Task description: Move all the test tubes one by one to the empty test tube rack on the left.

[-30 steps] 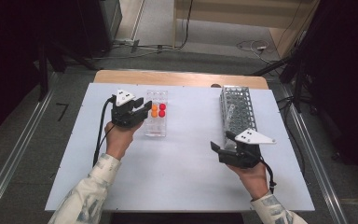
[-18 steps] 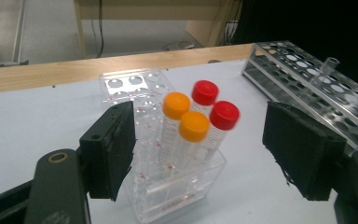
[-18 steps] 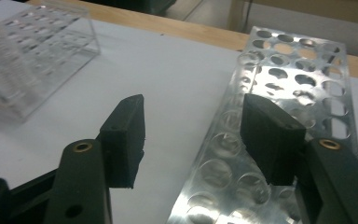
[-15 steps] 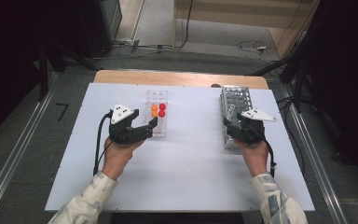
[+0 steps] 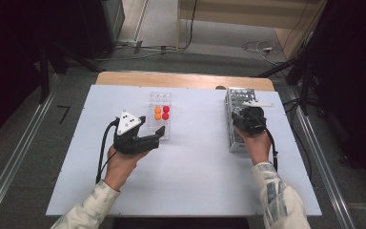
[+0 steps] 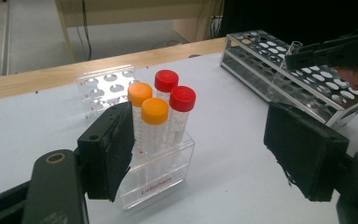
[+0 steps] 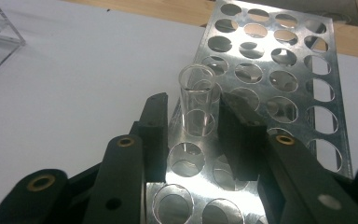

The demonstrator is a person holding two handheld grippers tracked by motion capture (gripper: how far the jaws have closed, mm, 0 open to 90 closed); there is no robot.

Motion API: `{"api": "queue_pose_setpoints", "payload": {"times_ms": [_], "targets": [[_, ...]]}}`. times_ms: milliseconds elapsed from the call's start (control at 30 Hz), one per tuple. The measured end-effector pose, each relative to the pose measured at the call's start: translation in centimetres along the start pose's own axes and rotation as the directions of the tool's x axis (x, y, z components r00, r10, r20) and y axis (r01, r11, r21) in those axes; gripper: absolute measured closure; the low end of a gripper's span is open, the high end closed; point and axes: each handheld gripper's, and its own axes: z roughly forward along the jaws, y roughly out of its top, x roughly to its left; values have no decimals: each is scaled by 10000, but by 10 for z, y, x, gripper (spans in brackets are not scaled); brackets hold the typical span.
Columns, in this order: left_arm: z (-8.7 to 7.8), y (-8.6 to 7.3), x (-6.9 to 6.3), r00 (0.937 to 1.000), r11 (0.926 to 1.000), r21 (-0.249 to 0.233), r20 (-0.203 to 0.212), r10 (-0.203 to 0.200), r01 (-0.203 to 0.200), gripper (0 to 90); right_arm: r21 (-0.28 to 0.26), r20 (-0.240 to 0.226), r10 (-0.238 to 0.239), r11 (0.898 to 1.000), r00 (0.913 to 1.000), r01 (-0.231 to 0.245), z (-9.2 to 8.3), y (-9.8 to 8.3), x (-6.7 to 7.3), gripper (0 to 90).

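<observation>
The right gripper (image 5: 244, 116) has moved up over the metal rack (image 5: 235, 98) at frame right, jaws just closing around a clear tube (image 7: 198, 100), not yet clamped; the left gripper (image 5: 156, 136) stays released beside the capped tubes (image 5: 162, 112).

Metal rack (image 7: 279, 70): shiny perforated sheet, reflective. 
Open tube (image 7: 198, 100): clear, glossy, glass or plastic, cannot tell. 
Small rack (image 6: 158, 163): transparent glossy plastic. 
Tube caps (image 6: 167, 80): smooth plastic. 
Gripper pads (image 6: 303, 154): matt black, rough-edged. 
Worktop (image 5: 195, 167): matt white; wood edge (image 5: 181, 79).
</observation>
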Motion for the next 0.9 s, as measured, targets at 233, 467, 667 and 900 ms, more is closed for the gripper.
{"api": "queue_pose_setpoints", "payload": {"times_ms": [233, 467, 667, 900], "targets": [[2, -1, -1, 10000, 10000, 69, 73, 25, -26, 252, 360, 30, 239, 9991, 9997, -240, 4, 6, 0, 638], [1, -1, -1, 10000, 10000, 19, 68, 4, -5, 256, 738, 629, 4, 9973, 9980, -50, 10, 14, 5, 726], [0, -2, -1, 10000, 10000, 38, 77, 10, -10, 257, 502, 769, -28, 9987, 9970, -10, 7, 13, 8, 731], [0, -2, -1, 10000, 10000, -4, 68, -1, 1, 257, -379, 905, -110, 9992, 9958, 145, -10, 18, 10, 735]]}}
